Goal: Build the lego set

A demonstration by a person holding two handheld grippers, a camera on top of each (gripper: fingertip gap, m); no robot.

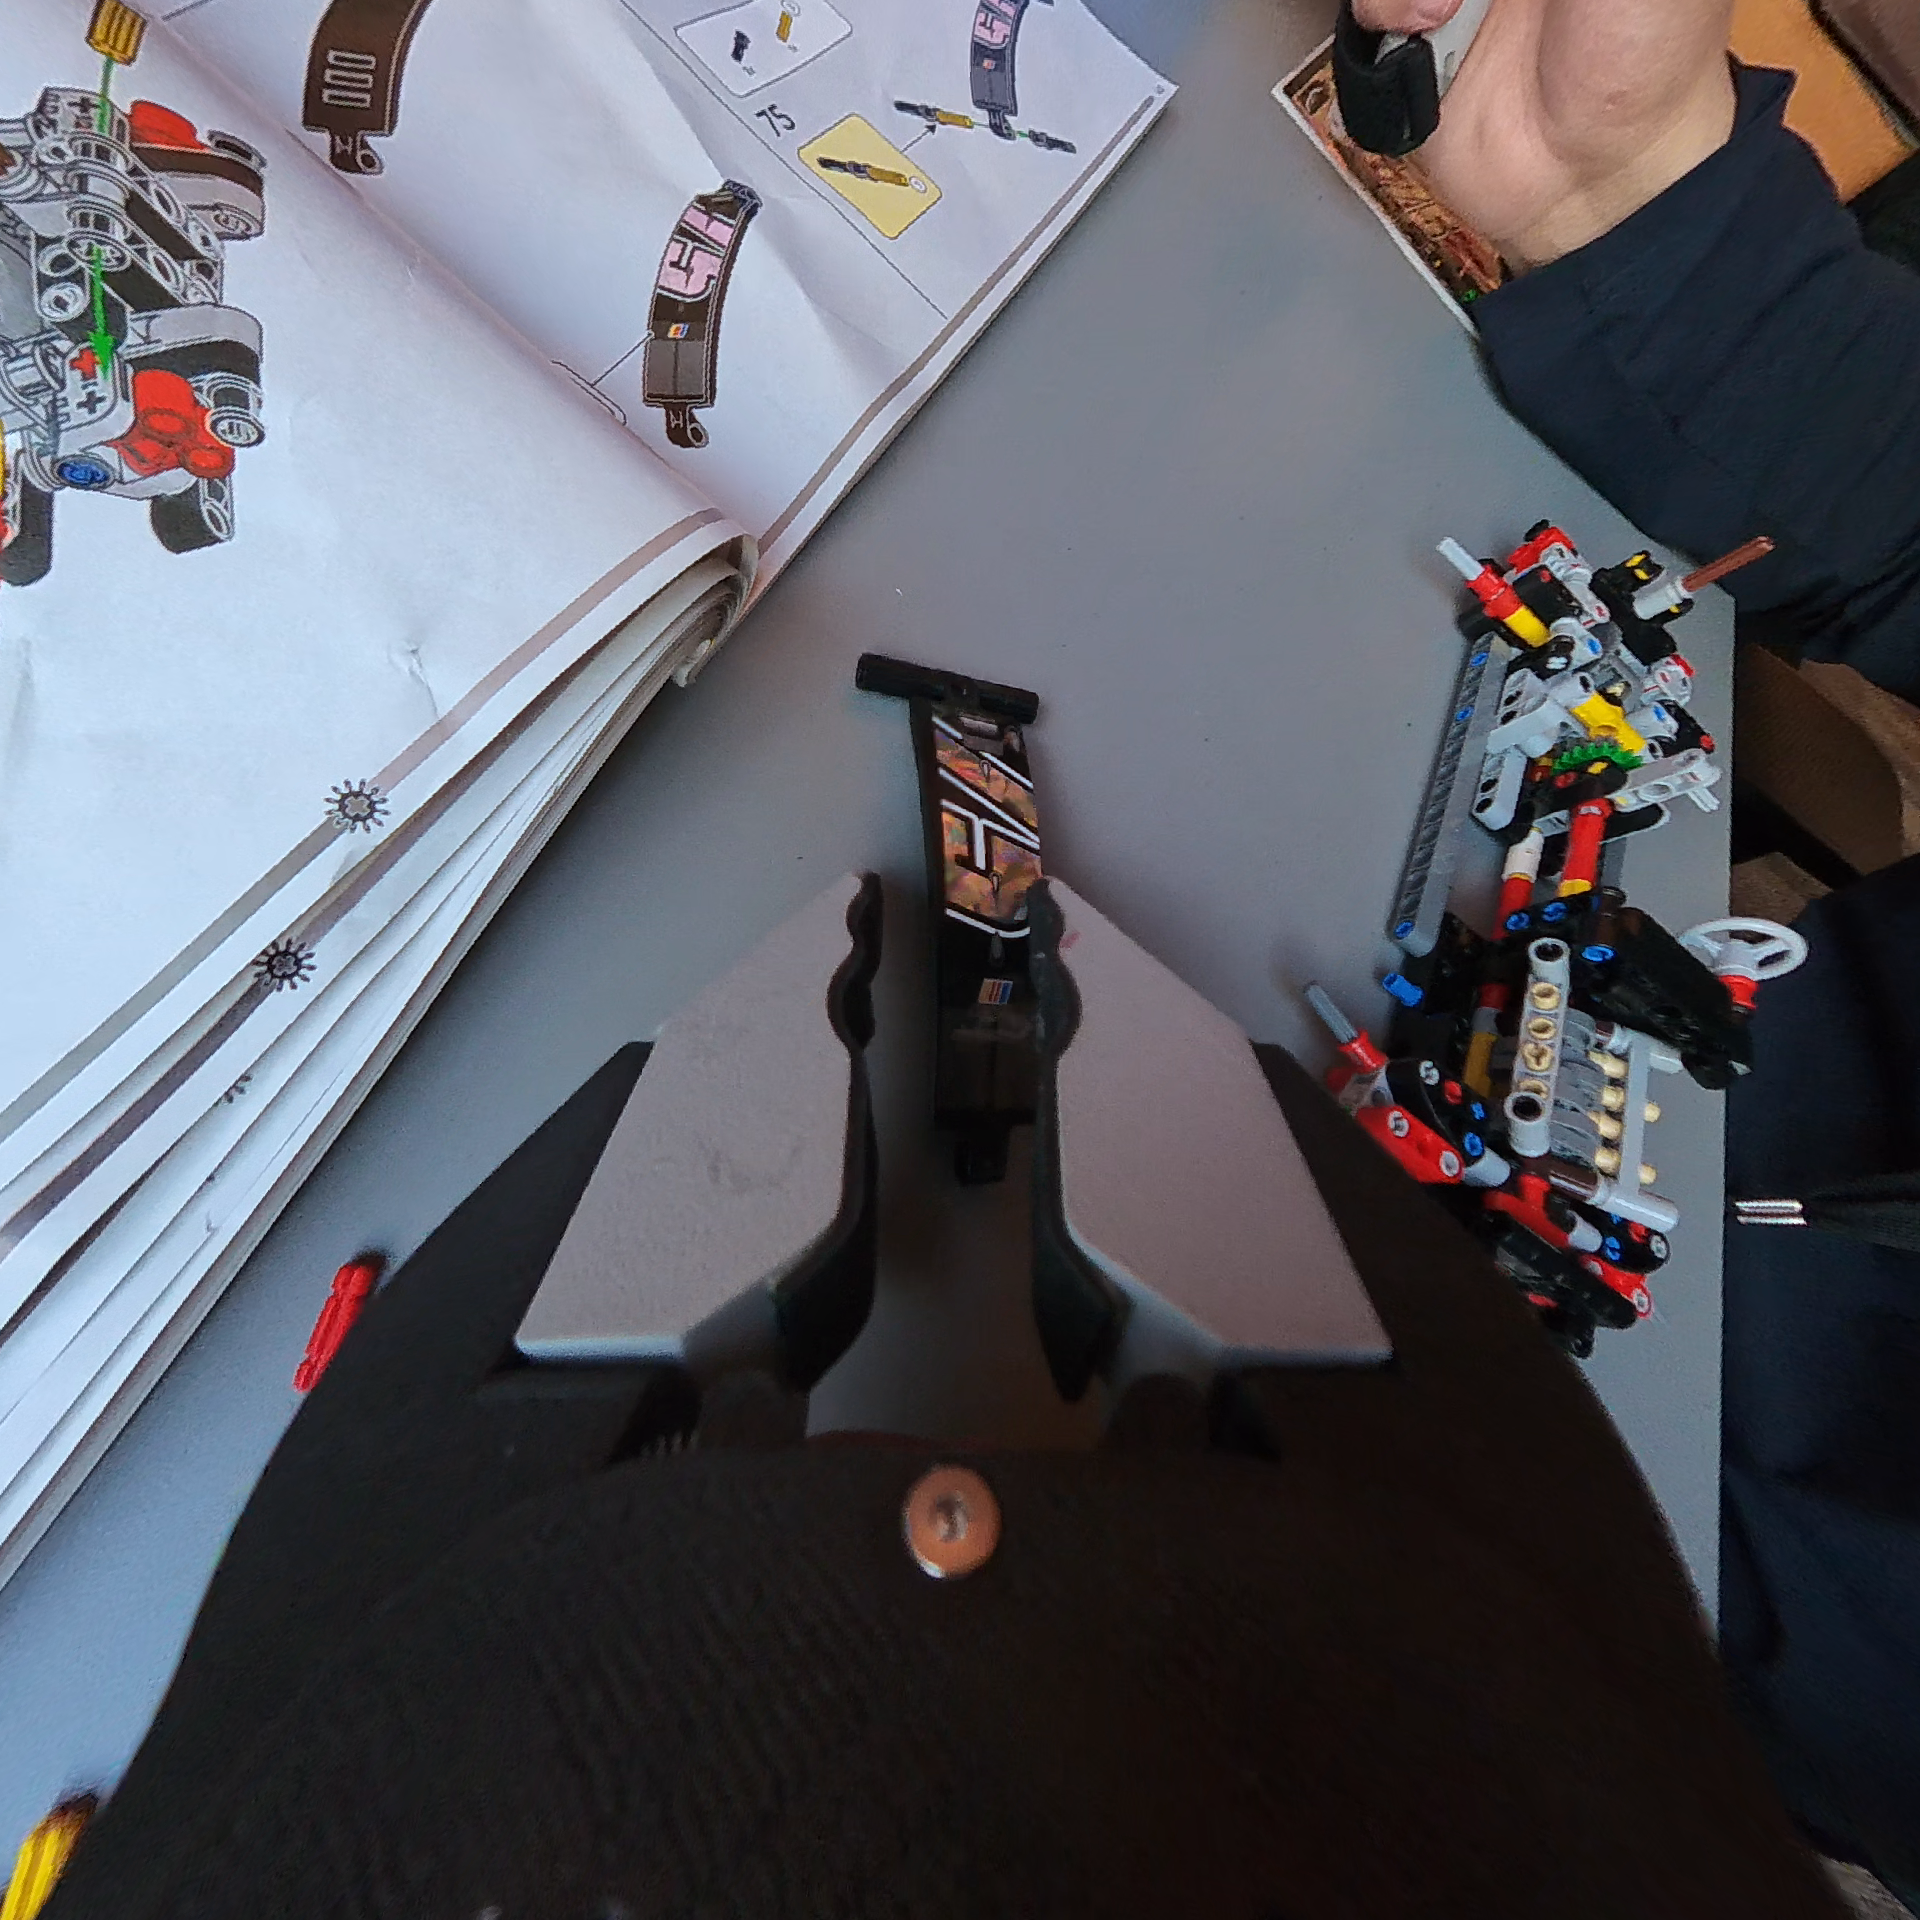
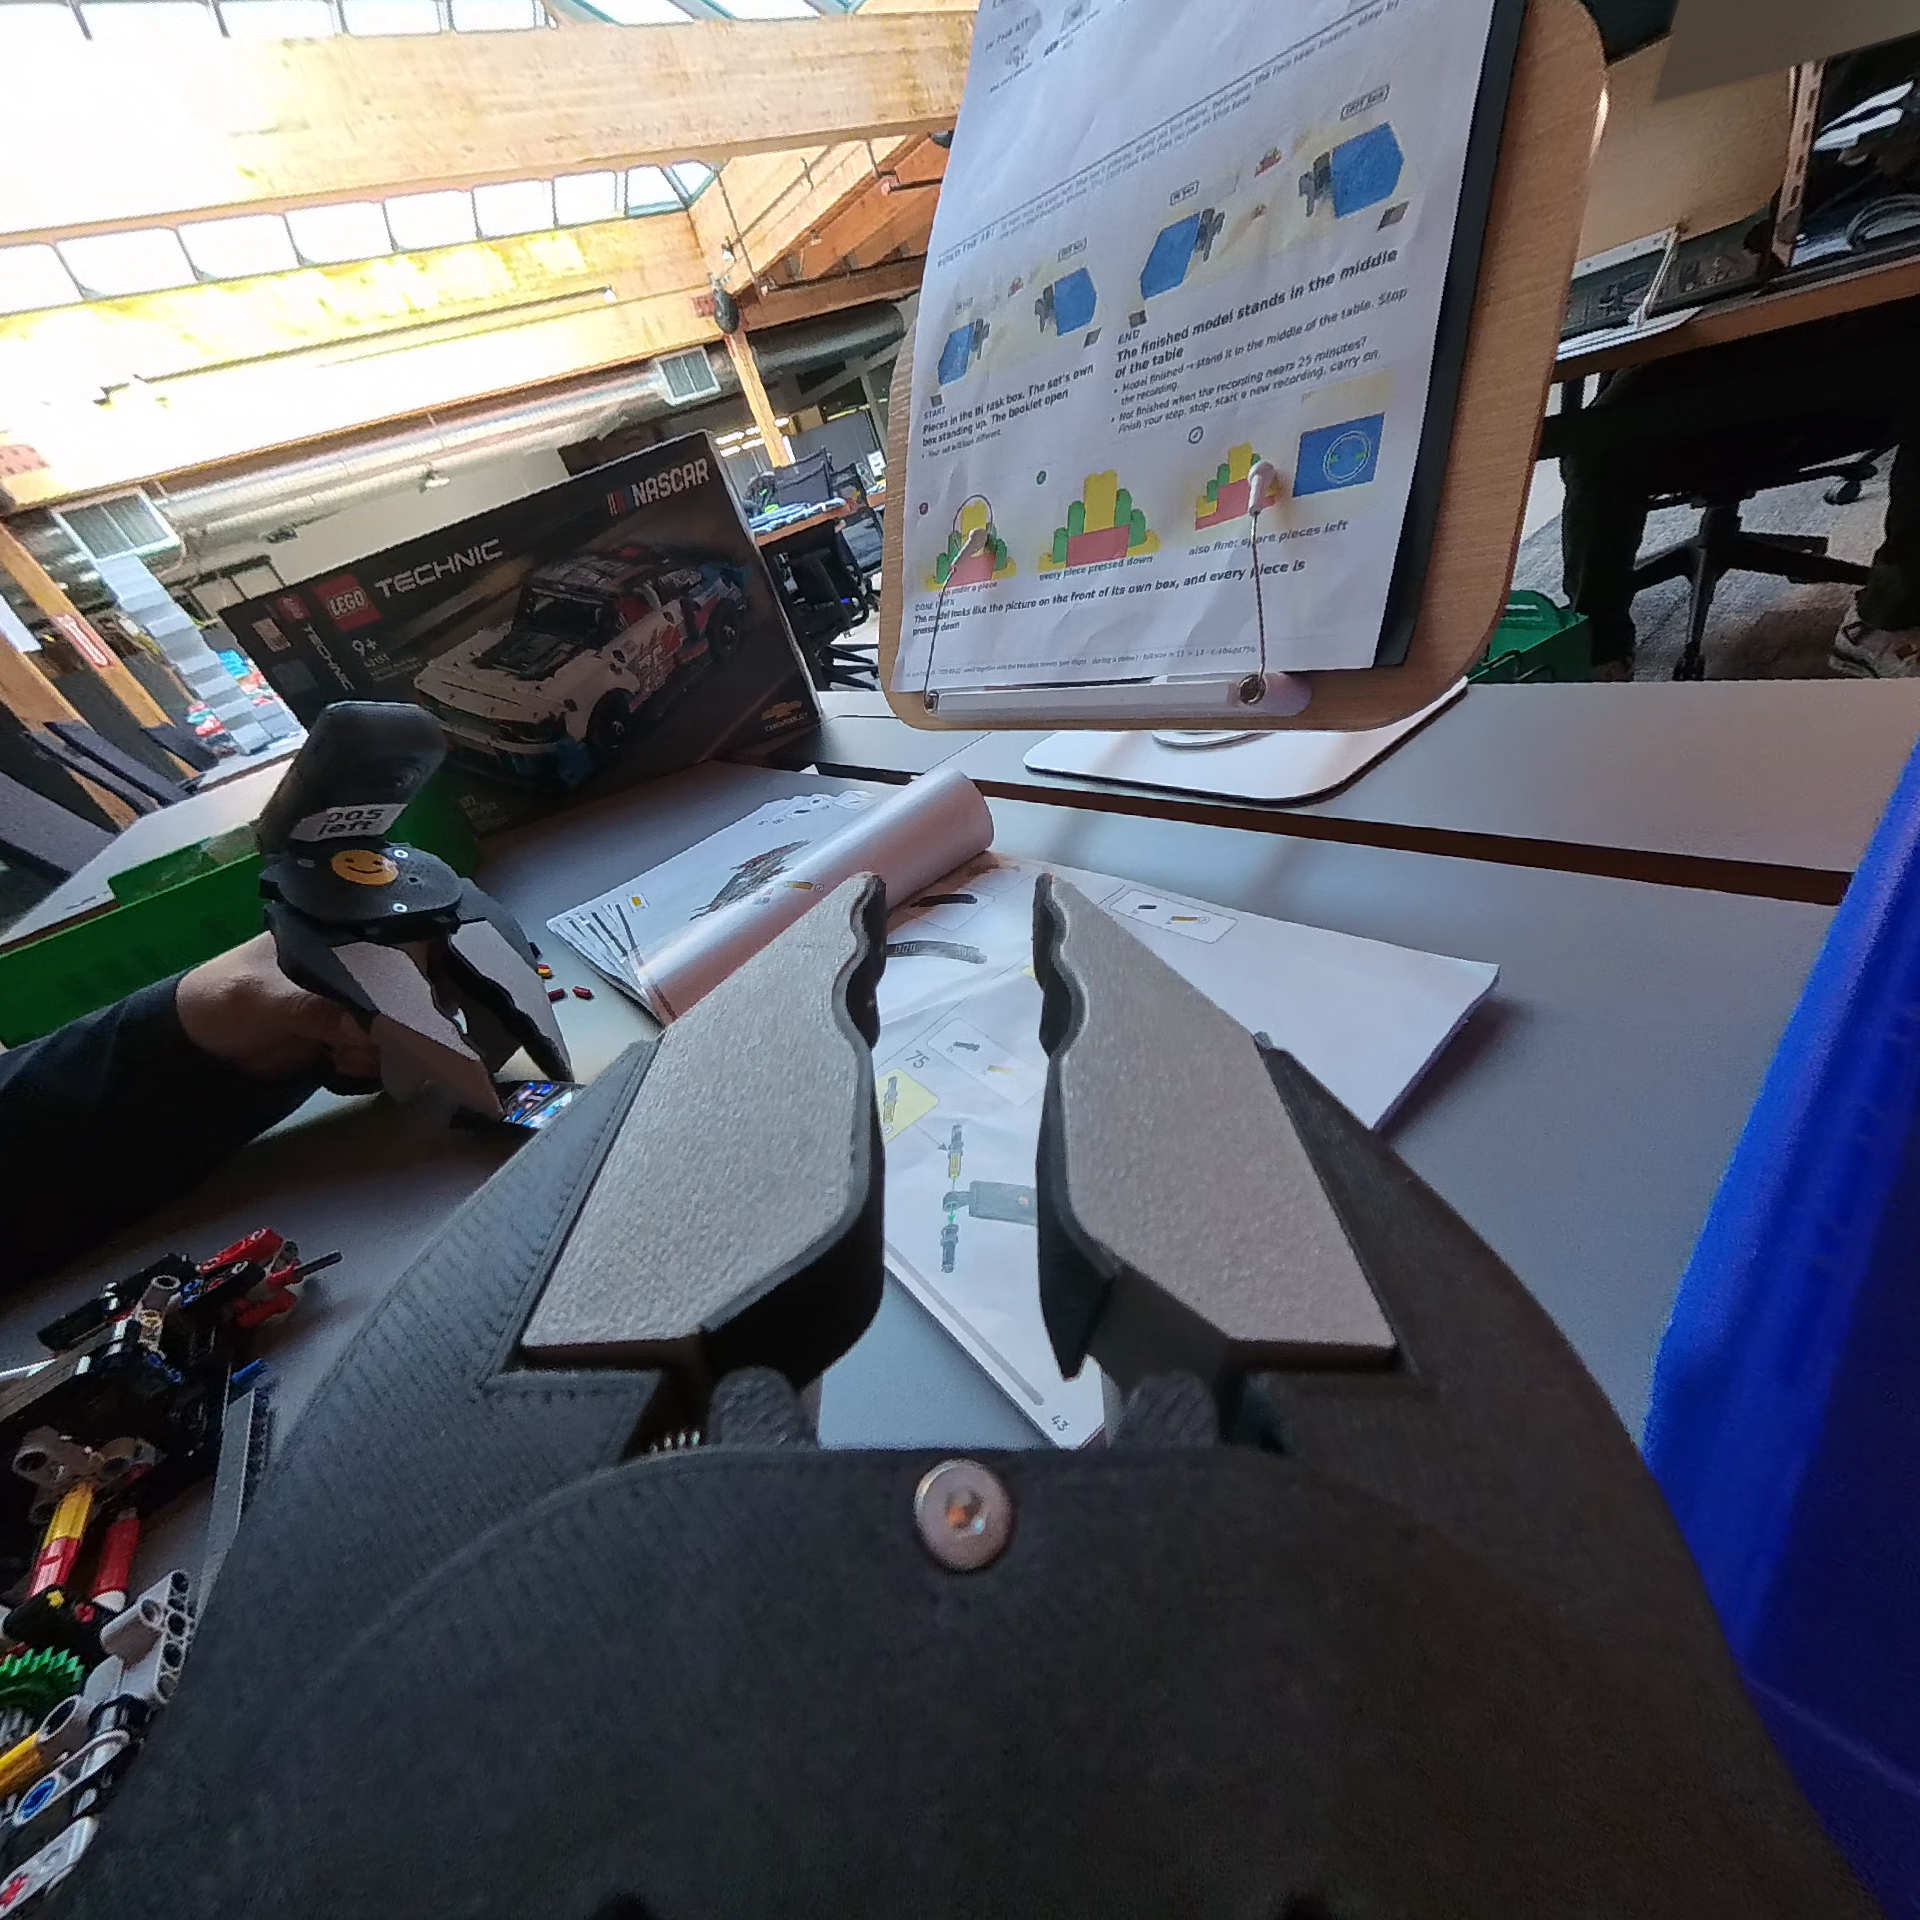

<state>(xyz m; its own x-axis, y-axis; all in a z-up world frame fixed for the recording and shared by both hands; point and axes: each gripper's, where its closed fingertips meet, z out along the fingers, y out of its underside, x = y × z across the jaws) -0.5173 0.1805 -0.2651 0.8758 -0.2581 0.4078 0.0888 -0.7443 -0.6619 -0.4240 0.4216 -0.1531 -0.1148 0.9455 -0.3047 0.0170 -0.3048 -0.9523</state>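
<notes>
**A:** ok left wrist view first. What's the left gripper [image 1: 954,904] got?

**B:** A long black panel [image 1: 982,831] with a shiny sticker lies on the grey table [image 1: 1195,468], running between the two fingers. The right pad looks like it's against the panel's edge, but there's a clear gap on the left side, so the jaws are partly open and not clamping it. The panel's T-shaped far end pokes out past the fingertips.

**A:** And around it?

**B:** An open booklet [image 1: 416,623] is on the left. A half-built model [image 1: 1558,935] sits to the right at the table edge. There's a small red pin [image 1: 332,1325] by the gripper body, and a hand [image 1: 1538,125] in a dark sleeve is top right.

**A:** Right wrist view?

**B:** The right gripper [image 2: 961,904] is up off the table, fingers a little apart with nothing between them; you just see the booklet [image 2: 1299,987] through the gap. The left gripper [image 2: 499,1091] is off to the left, tips down at the table on the panel [image 2: 535,1099], though from here I can't tell how it's touching. The model [image 2: 125,1403] is bottom left, a blue bin [image 2: 1818,1351] is on the right, the set's box [image 2: 540,623] is at the back, and a sheet on a stand [image 2: 1538,416] is above.
</notes>
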